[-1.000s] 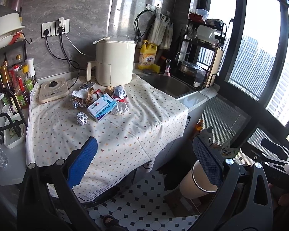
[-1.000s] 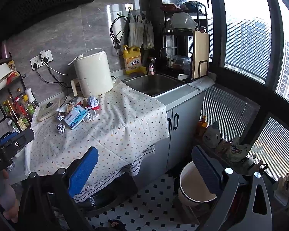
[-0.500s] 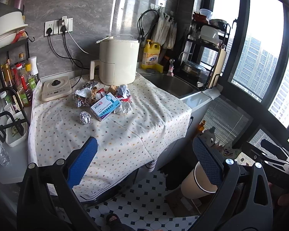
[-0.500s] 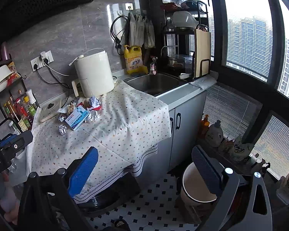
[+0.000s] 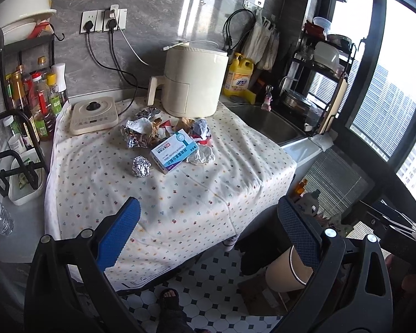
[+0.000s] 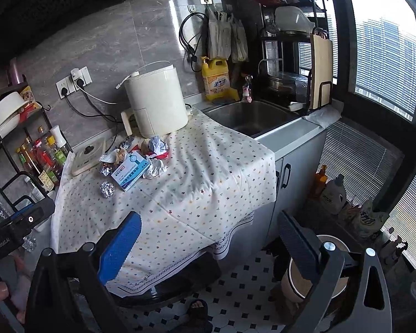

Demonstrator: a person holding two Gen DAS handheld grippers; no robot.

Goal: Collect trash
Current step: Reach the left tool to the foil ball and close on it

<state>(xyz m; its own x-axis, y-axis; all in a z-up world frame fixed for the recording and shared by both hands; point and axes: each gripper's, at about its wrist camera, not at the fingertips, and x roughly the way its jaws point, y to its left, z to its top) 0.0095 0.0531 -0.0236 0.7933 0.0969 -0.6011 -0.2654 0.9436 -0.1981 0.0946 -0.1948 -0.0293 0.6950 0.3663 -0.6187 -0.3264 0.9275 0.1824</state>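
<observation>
Grey marble wall (image 5: 158, 14) with sockets (image 5: 104, 20) behind a table (image 5: 180, 194) under dotted cloth. Steel sink (image 6: 252, 116) beside it. Black-and-white tiled floor (image 5: 208, 291). Daylight through dark-framed windows (image 6: 385, 55).

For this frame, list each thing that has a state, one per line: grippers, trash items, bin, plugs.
Left gripper: open, empty, short of the trash.
Right gripper: open, empty.
Foil ball: crumpled, lying apart from the pile.
Medicine box: closed, flat on the tablecloth.
Wrapper pile: crumpled, uncollected.
Trash bin: upright on the floor, open-topped.
Wall sockets: plugs inserted.
</observation>
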